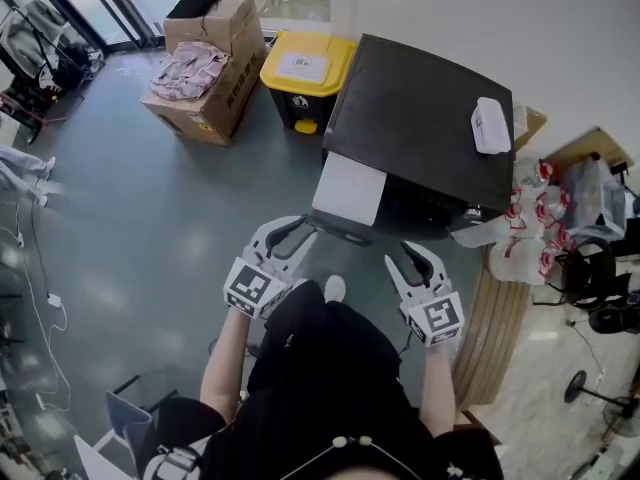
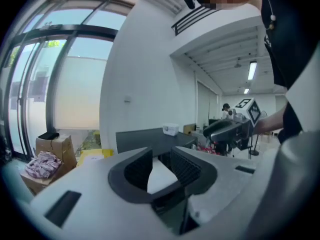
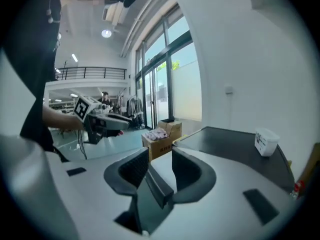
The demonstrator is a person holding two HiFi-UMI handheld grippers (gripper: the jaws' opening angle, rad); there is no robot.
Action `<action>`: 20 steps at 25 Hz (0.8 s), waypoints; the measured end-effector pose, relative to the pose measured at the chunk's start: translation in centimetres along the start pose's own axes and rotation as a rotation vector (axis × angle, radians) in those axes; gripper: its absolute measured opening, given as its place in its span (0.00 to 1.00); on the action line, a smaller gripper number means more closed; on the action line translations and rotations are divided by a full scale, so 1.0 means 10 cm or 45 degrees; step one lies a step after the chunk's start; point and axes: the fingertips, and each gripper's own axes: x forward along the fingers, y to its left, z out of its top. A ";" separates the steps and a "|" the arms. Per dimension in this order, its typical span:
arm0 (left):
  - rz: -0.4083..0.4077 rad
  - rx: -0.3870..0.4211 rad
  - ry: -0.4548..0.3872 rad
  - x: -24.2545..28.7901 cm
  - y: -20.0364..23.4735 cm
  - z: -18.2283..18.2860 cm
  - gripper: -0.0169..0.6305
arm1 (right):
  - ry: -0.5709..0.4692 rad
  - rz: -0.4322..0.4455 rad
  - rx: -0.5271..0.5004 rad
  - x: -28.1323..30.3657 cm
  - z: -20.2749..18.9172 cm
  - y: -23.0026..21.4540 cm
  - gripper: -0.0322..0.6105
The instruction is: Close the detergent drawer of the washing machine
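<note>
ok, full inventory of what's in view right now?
washing machine: 1, black top, by the wall, centre right
detergent drawer: 1, white, seems pulled out at the machine's front left
small tub: 1, white, on the machine's top
lidded bin: 1, yellow, left of the machine
cardboard box: 1, brown, open, left of the bin
clothes: one heap, pinkish, in the box
plastic bags: several, white with red print, right of the machine
left gripper: 1, white and black, jaws apart, empty
right gripper: 1, white and black, jaws apart, empty
</note>
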 end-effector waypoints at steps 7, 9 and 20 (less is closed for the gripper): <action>-0.455 0.033 0.390 0.42 -0.16 -0.86 0.21 | 0.265 0.216 -0.041 0.57 -0.59 0.17 0.27; -0.574 0.094 0.509 0.55 -0.22 -1.09 0.21 | 0.346 0.292 -0.044 0.75 -0.74 0.21 0.28; -0.968 0.256 0.804 0.94 -0.33 -1.61 0.21 | 0.626 0.513 -0.110 1.41 -1.24 0.30 0.26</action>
